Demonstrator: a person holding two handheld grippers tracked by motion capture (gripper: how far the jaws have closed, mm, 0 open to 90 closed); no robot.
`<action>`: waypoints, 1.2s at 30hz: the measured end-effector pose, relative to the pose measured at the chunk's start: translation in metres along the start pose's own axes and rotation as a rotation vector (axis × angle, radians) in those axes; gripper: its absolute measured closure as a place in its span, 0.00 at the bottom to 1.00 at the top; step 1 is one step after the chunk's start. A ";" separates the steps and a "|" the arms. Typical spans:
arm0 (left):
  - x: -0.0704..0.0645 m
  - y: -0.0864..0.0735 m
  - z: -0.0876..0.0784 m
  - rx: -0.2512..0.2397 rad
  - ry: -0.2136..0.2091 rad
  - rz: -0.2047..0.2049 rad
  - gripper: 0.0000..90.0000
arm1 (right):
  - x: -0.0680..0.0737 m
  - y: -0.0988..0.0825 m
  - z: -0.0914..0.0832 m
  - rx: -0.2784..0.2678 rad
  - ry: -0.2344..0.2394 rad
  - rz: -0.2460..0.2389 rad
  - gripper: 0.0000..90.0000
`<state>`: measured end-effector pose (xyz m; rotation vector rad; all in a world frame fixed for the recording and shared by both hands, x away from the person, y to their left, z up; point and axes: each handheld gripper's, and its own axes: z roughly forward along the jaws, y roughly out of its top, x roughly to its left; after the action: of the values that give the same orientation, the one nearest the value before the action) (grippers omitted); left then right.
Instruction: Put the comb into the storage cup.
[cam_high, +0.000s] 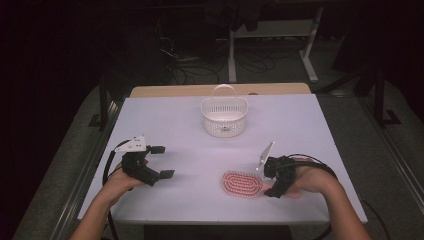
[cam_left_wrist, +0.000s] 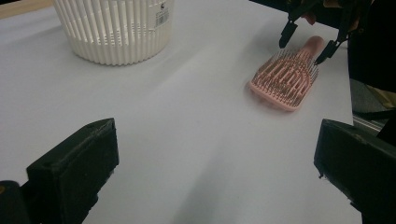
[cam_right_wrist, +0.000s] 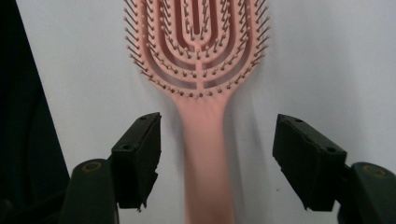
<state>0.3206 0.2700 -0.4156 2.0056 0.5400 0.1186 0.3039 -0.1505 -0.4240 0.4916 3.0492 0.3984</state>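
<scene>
A pink hairbrush (cam_high: 242, 184) lies bristles up on the white table (cam_high: 170, 120), near the front right. In the right gripper view its handle (cam_right_wrist: 205, 177) runs between the two black jaws of my right gripper (cam_right_wrist: 217, 154), with a gap on each side, so the pads do not touch it. From the left gripper view the right gripper (cam_left_wrist: 303, 49) stands over the handle end of the hairbrush (cam_left_wrist: 285, 77). My left gripper (cam_high: 163, 161) rests at the front left, open and holding nothing, pointing towards the brush.
A white slotted basket (cam_high: 224, 116) with a handle stands at the back middle of the table, and in the left gripper view the basket (cam_left_wrist: 114, 28) is at the upper left. A wooden edge (cam_high: 175, 91) lies behind the table. Cables and desk legs fill the dark floor beyond.
</scene>
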 end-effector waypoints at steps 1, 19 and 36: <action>0.000 0.000 0.000 0.000 0.000 0.000 0.00 | 0.000 0.000 0.001 0.006 0.002 0.001 0.37; 0.000 0.000 0.000 0.000 0.000 0.000 0.00 | 0.003 0.003 0.007 0.055 0.011 -0.022 0.53; 0.000 0.000 -0.001 -0.001 0.003 0.000 0.00 | 0.006 0.009 0.010 0.094 0.002 -0.057 0.67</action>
<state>0.3203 0.2706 -0.4153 2.0051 0.5419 0.1221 0.3014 -0.1374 -0.4311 0.4071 3.0867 0.2539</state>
